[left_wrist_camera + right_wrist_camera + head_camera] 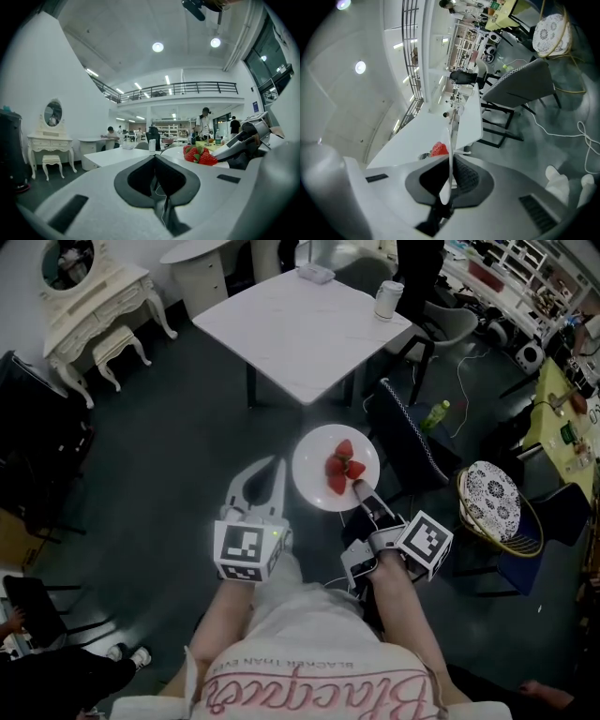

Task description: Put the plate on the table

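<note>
Right tongs clamp plate, seemingly at near rim

1. White shirt, with pink script lettering and a line of small dark print.
2. Ahead of the shirt: left tool, white shell, dark grey pad recess, thin cable.
3. Ahead-right of the shirt: right tool, white and grey; black-and-white marker cubes on both.

A dark floor is seen below; a white dressing table and stool are set by the wall, and round ceiling lights are lit
</note>
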`<state>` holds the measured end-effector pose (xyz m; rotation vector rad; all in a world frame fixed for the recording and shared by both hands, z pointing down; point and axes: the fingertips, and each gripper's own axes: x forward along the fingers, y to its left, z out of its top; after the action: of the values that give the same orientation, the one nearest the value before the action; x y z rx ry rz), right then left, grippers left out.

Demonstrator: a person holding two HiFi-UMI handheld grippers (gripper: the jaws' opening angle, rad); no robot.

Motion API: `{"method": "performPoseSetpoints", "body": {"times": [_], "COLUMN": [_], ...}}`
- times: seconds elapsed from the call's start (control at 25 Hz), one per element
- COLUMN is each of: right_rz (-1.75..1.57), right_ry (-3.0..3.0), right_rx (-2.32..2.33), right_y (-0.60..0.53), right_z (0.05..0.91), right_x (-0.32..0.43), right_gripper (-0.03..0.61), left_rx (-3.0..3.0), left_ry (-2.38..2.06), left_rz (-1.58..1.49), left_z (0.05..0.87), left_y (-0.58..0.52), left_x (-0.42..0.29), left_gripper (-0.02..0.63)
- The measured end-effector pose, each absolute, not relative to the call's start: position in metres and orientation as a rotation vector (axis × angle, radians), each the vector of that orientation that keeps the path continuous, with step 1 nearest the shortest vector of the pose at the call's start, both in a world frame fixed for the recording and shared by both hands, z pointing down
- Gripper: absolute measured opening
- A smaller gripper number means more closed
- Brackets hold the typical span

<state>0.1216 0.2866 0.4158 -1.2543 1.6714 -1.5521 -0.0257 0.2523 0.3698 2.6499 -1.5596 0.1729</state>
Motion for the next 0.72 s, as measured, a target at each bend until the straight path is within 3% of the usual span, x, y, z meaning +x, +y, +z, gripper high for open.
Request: {"method": "performPoseSetpoints", "body": {"times": [0.72], "right_rz": [-1.513], "right_ry": [1.627], "right_rx": [-1.29], "right_y": [0.091], "right_z": [0.41], "right_x": [0.075], "right_gripper": [0.017], "left_rx": [2.693], "left_ry": [-1.485], "left_rz": [0.161], "left_z": [0.366], "left_y": [0.048], "left_x": [-0.072], "left_gripper": [0.005]}}
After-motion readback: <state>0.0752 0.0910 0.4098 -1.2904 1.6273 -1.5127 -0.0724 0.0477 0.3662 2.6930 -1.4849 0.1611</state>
